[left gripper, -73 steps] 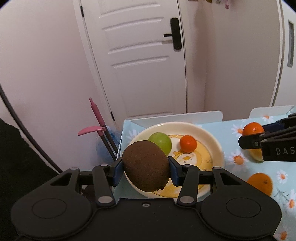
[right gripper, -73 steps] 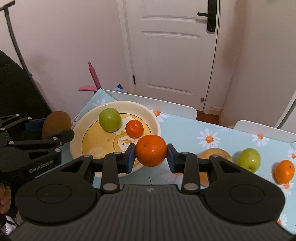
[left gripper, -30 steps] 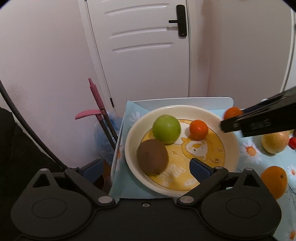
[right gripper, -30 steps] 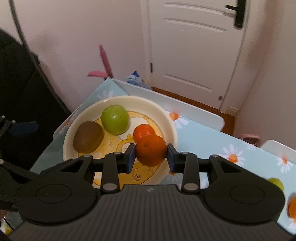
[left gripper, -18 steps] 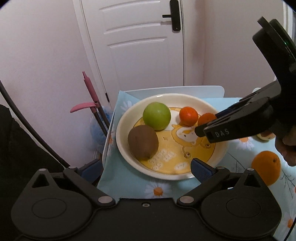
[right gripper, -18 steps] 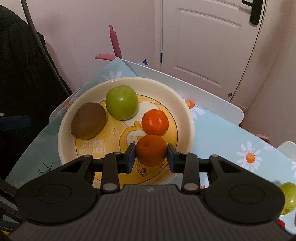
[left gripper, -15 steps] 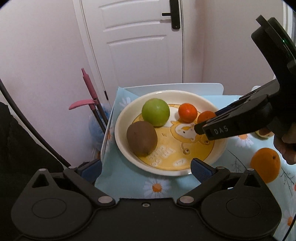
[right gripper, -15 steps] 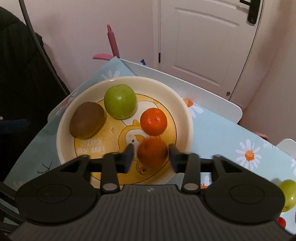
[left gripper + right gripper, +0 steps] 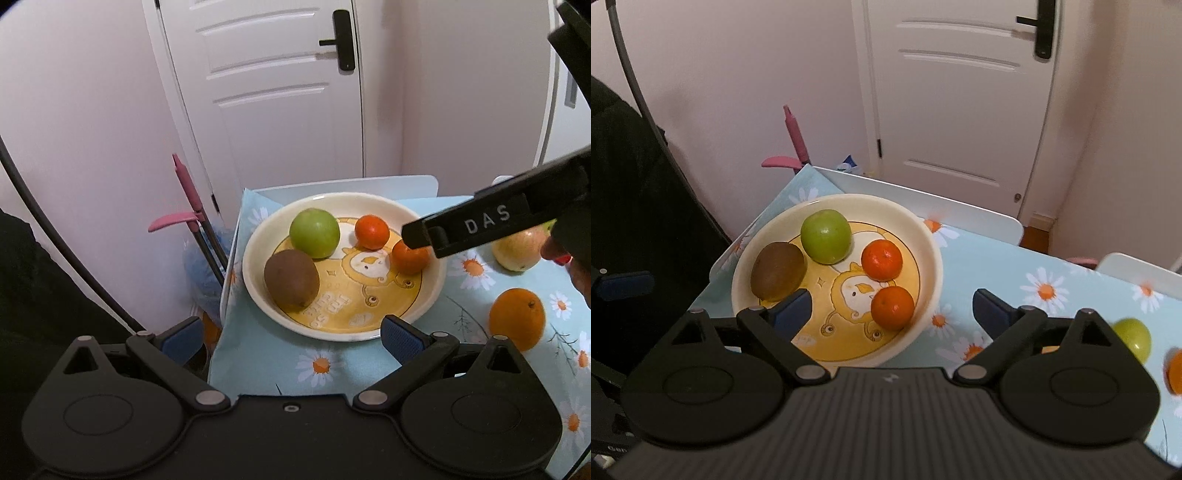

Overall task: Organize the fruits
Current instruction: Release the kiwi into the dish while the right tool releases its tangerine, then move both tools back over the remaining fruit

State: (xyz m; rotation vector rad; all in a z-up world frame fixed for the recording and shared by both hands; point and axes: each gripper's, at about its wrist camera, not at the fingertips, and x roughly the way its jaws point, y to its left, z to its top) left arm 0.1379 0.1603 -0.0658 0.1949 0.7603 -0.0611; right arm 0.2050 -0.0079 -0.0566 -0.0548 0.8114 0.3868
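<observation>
"DAS" on right gripper (image 9: pixel 424 236)

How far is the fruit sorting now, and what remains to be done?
Done: the plate holds a kiwi, a green apple and two mandarins. In hand: nothing; the right claw is opening, the left claw is open. Left: an orange, a yellow apple and another green fruit on the table.

The plate (image 9: pixel 929 236) is getting full. The kiwi (image 9: pixel 778 271), the green apple (image 9: pixel 826 241) and two small oranges (image 9: pixel 881 259) (image 9: pixel 892 308) take up its left, far and right parts. The yellow middle and near part are free. The right claw (image 9: pixel 891 310) is opening wide over it, nothing between its jaws. On the worktop (image 9: pixel 266 365), the near blue cloth is free, but a big orange (image 9: pixel 517 319) blocks the right.
</observation>
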